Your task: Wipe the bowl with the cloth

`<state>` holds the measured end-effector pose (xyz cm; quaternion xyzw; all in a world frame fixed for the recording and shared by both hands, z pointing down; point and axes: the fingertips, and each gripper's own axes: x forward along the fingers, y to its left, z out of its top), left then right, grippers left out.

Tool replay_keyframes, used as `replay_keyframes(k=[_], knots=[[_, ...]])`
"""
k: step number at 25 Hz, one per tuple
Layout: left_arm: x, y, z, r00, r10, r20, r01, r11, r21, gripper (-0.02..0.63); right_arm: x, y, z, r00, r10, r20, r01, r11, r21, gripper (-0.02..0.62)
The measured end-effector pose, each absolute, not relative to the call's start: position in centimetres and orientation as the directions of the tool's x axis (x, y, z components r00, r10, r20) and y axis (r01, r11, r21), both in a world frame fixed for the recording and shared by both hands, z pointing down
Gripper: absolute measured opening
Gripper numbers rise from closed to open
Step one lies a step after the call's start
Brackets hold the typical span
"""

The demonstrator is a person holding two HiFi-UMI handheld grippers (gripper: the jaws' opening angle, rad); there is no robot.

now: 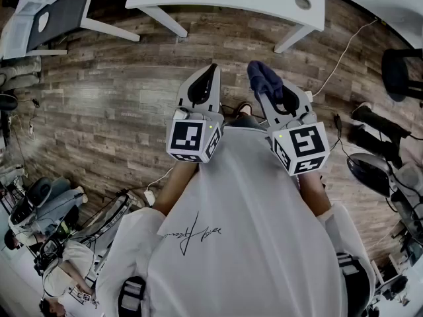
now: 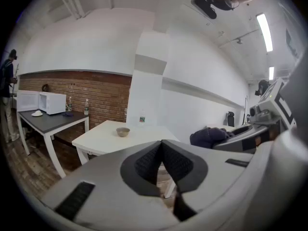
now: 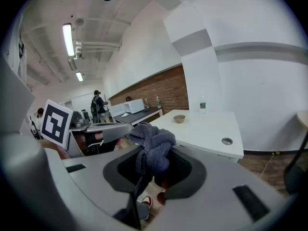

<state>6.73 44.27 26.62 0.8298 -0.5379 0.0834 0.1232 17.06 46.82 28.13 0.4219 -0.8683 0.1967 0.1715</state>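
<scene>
right gripper (image 3: 154,170) jaws pinching soft cloth (image 3: 153,148) mid-bunch | left gripper (image 2: 161,153) jaws sitting closed, empty | bowl (image 3: 179,119) standing centre-frame, probably rigid

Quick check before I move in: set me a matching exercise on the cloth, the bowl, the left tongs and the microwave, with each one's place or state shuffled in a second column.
Column one:
1. cloth
2. bowl
3. left tongs
4. microwave

Column two:
A. on the dark table by the brick wall
B. shut, with nothing between them
C. pinched in the right tongs
D. on the white table, away from both tongs

Right pairs: 1-C, 2-D, 3-B, 4-A.
</scene>
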Motion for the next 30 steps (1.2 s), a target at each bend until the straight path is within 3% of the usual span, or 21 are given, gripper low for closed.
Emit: replay_keyframes(k=[18,30], knots=[[9.2,46.9,26.5,0.412,-0.871,0.269,-0.911,-0.398,0.106,0.0,19.4,49.0,27.6,-0.621,-0.669,0.41,-0.783,0.56,-0.272,0.103],[6.4,43.9,26.4,0.409,-0.865,0.29,-0.912,-0.39,0.124,0.0,18.1,46.2,27.4,-0.606,-0.671,0.427,-0.793,0.548,-0.265,0.104]])
